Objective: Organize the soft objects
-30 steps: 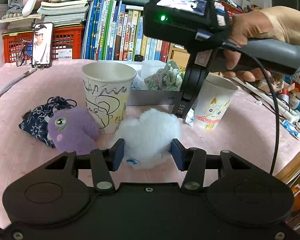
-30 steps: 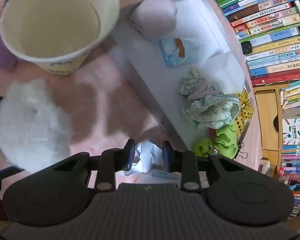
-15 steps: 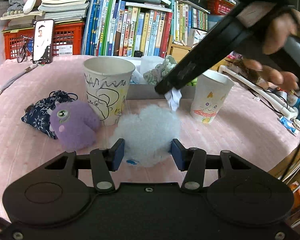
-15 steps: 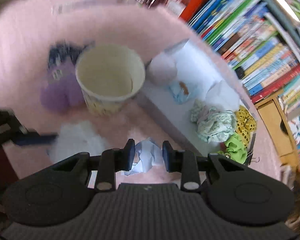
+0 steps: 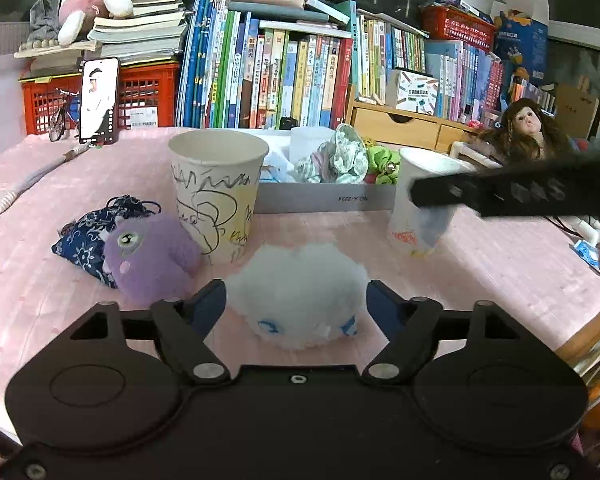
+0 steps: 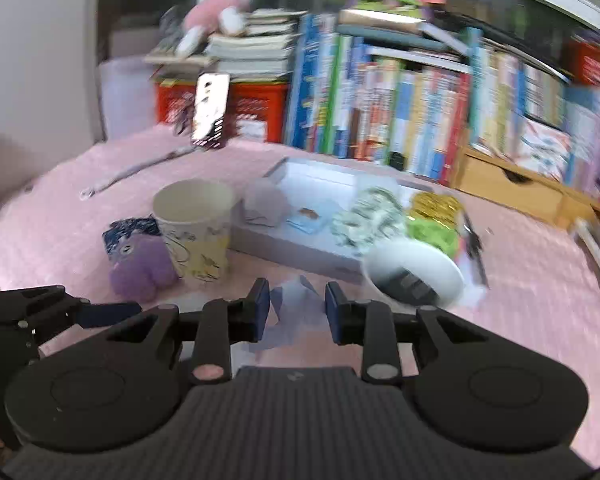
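White fluffy plush (image 5: 300, 294), blue markings, between opening left gripper (image 5: 296, 300) pads, untouched; right gripper (image 6: 293, 311) pinches blurred pale scrap (image 6: 290, 314).

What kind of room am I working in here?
Probably a child's room or study at home: packed rows of colourful children's books, a long-haired doll, and a pink plush toy atop stacked books behind the pink-covered table.
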Available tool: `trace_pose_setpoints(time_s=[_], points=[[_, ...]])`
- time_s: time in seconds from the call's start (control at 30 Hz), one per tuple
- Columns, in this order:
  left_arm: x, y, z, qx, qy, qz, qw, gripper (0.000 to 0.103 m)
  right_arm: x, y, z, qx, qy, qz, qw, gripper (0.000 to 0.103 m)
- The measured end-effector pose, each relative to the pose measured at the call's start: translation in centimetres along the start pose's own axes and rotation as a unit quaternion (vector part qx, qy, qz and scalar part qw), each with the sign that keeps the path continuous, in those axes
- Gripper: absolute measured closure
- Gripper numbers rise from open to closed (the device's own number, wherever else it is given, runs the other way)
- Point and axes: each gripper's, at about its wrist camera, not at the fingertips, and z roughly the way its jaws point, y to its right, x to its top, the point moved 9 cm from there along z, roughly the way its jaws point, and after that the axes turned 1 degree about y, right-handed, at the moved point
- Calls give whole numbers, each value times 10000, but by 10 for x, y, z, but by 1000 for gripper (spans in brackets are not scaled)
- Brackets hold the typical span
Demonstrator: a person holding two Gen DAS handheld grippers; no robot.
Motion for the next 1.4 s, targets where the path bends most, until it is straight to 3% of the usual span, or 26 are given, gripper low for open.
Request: trace_pose_setpoints(time_s=[0.33,0.53,0.73,0.77,0.8,0.9,1.13,1.3,1.37,1.4], points=[[-6,6,21,323,13,67,9995,24,-48,36,-19,-400,479,815,9947,65],[-8,10,27,482,113,97,9987,22,-69,44,-10,-948,512,652,9920,65],[-5,12,33,559,147,170,9982,19,-81,47,1,-1110,426,581,9912,63],[-5,13,34,578,147,197,9980,19,-81,47,2,-1097,451,617,9910,61],[-5,13,35,595,144,221,9979,18,-81,48,3,-1107,473,635,9907,49],[-6,15,39,665,128,310,9972,16,-83,50,5,-1115,526,706,9899,37],[-9,20,47,819,109,489,9954,16,-87,56,11,-1120,464,843,9890,25],[-7,19,47,841,89,430,9955,21,-89,56,18,-1024,327,911,9900,25],[-7,19,46,830,76,443,9955,22,-91,55,19,-963,315,967,9901,33],[-7,19,46,819,74,461,9955,23,-91,55,18,-941,320,961,9904,43]])
